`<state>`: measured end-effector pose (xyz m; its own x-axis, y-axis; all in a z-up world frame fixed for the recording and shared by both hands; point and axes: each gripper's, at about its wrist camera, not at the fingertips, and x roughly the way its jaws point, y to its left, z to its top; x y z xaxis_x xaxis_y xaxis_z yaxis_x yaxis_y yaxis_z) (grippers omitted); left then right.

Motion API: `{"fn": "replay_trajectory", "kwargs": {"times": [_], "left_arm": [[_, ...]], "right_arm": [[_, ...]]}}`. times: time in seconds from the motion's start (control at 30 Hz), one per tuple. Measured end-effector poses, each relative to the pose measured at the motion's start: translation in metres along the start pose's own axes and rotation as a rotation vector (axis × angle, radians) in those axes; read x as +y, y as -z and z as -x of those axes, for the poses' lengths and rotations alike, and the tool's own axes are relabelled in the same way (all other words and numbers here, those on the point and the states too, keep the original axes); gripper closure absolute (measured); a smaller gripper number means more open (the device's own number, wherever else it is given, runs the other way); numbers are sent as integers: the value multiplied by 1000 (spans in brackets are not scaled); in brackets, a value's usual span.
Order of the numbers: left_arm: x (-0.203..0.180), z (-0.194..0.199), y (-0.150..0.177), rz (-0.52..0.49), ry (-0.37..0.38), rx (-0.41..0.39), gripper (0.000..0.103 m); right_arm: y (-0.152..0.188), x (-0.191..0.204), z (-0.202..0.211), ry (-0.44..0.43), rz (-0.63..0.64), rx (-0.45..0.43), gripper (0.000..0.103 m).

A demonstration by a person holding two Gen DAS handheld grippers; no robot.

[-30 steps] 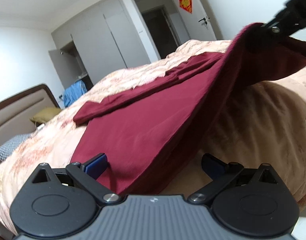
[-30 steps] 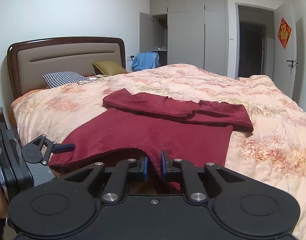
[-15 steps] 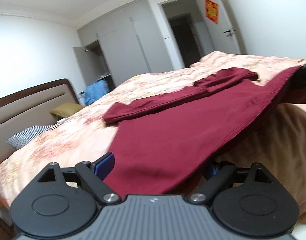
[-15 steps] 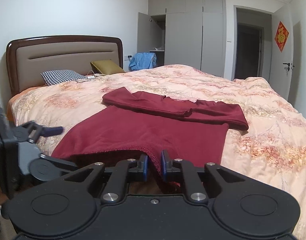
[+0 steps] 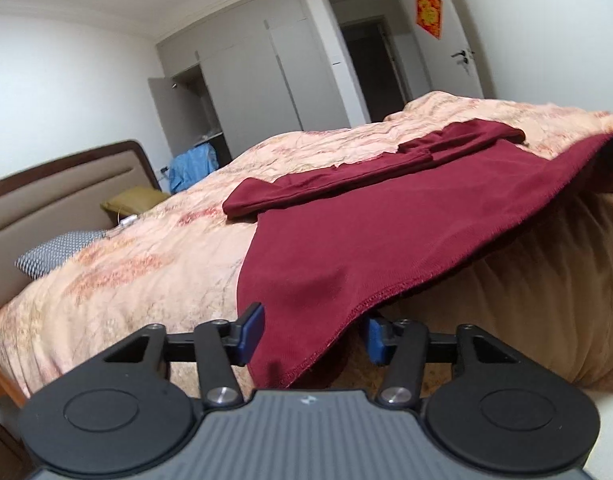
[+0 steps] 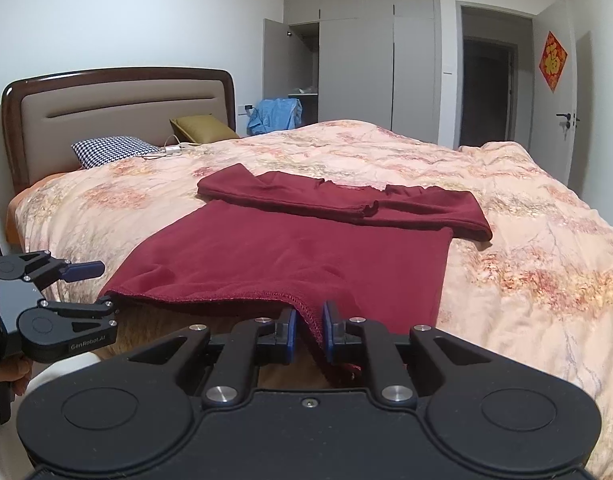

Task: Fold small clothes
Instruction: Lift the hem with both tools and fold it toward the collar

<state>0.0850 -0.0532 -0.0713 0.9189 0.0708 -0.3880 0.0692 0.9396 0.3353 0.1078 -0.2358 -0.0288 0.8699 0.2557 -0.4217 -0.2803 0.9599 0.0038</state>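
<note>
A dark red top (image 6: 290, 256) lies spread on the bed, its sleeves folded across the far end (image 6: 346, 200). My right gripper (image 6: 309, 326) is shut on the near hem and holds it a little above the bed edge. My left gripper (image 5: 312, 334) is open, with the left corner of the hem (image 5: 302, 344) hanging between its blue pads without being clamped. In the right wrist view the left gripper (image 6: 94, 284) stands at the hem's left corner, jaws apart. The lifted hem (image 5: 486, 236) stretches toward the right in the left wrist view.
The bed has a peach floral quilt (image 6: 506, 208) and a brown headboard (image 6: 118, 116). A houndstooth pillow (image 6: 110, 150), an olive pillow (image 6: 202, 126) and a blue garment (image 6: 274, 114) lie near the head. Wardrobe (image 6: 370, 68) and doorway (image 6: 486, 88) stand behind.
My left gripper has swung round and narrowed its open jaws around the hem's left corner. The right gripper has kept its grip and lowered the hem slightly.
</note>
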Motion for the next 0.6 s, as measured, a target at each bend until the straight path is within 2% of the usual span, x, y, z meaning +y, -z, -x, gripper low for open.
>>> {"fn": "replay_trajectory", "kwargs": {"times": [0.07,0.1,0.13,0.2,0.37,0.6], "left_arm": [[-2,0,2,-31,11,-2,71],[-3,0,2,-37,17,-4,87],[-2,2,3,-35,19,-10,93],[0,5,2,-21,43,-26,98],[11,19,-6,-11,71,-98,99],[18,50,-25,-67,52,-205,100]], "right_arm": [[1,2,0,9,15,-4,89],[1,3,-1,16,26,-6,89],[2,5,-2,25,39,-6,89],[4,8,-3,48,65,-2,89],[13,16,5,110,120,-48,93],[19,26,30,169,232,-150,97]]}}
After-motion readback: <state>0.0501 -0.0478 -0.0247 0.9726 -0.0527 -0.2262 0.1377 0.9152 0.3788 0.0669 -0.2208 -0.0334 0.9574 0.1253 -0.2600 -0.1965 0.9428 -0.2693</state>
